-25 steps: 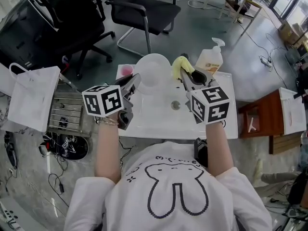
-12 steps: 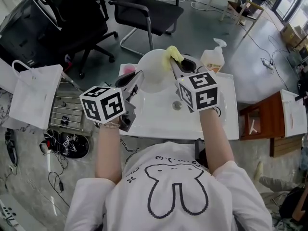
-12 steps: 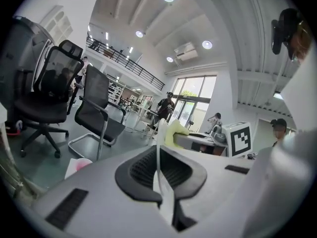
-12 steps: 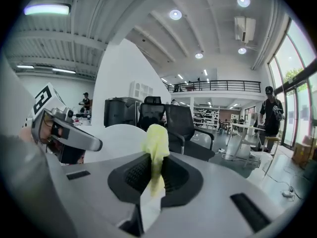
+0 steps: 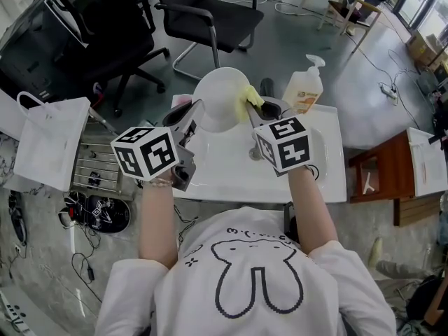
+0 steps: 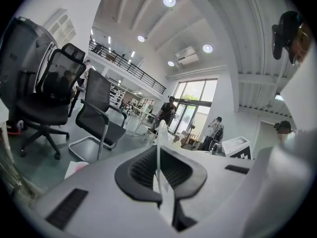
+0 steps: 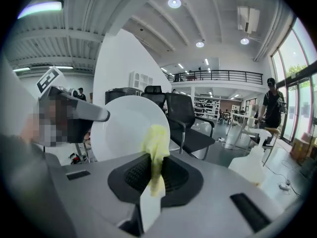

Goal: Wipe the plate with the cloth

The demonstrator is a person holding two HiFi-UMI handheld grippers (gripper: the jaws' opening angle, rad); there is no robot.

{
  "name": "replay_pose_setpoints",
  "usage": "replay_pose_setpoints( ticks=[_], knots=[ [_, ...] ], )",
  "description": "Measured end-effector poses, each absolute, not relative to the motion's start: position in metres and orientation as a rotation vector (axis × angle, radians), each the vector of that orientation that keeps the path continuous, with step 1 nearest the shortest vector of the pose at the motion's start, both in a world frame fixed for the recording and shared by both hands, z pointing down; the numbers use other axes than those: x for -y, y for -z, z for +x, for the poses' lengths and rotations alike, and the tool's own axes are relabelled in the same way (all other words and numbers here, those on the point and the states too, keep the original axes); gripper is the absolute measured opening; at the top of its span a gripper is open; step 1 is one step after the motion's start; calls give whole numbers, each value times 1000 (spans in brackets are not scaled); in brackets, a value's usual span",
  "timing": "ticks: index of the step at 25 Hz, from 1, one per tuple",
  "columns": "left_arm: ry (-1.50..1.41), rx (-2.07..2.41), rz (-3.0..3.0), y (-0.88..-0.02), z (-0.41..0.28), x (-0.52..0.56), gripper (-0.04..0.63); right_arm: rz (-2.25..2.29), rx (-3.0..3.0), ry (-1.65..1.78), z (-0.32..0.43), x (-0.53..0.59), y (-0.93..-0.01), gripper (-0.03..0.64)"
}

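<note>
My left gripper (image 5: 194, 112) is shut on the rim of a white plate (image 5: 219, 99) and holds it tilted up above the back of the white basin (image 5: 224, 170). In the left gripper view the plate (image 6: 158, 150) shows edge-on between the pads. My right gripper (image 5: 253, 110) is shut on a yellow cloth (image 5: 250, 97), which lies against the plate's right edge. In the right gripper view the cloth (image 7: 156, 150) hangs from the pads in front of the plate's face (image 7: 121, 130), with the left gripper (image 7: 77, 114) at the plate's left.
A soap pump bottle (image 5: 306, 86) stands at the basin's back right, also seen in the right gripper view as the bottle (image 7: 252, 163). The drain (image 5: 256, 152) lies under the right gripper. Office chairs (image 5: 210, 12) stand beyond; a white paper bag (image 5: 49, 142) is at left.
My right gripper has carried the yellow cloth leftwards onto the plate's right edge. The left gripper has lifted the plate a little.
</note>
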State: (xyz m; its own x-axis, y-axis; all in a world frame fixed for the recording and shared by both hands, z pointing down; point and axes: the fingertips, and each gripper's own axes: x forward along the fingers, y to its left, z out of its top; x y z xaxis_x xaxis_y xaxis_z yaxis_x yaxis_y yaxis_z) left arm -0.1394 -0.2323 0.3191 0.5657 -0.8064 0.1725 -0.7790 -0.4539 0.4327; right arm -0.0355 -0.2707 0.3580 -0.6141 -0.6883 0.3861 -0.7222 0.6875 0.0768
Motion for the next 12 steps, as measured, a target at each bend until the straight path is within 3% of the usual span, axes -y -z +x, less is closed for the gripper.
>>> replay_pose_setpoints(
  ticks=[12],
  knots=[
    [91,1264,2344,-317,-133,240,17,1093,2516,-223,-14,254,-366,48]
  ],
)
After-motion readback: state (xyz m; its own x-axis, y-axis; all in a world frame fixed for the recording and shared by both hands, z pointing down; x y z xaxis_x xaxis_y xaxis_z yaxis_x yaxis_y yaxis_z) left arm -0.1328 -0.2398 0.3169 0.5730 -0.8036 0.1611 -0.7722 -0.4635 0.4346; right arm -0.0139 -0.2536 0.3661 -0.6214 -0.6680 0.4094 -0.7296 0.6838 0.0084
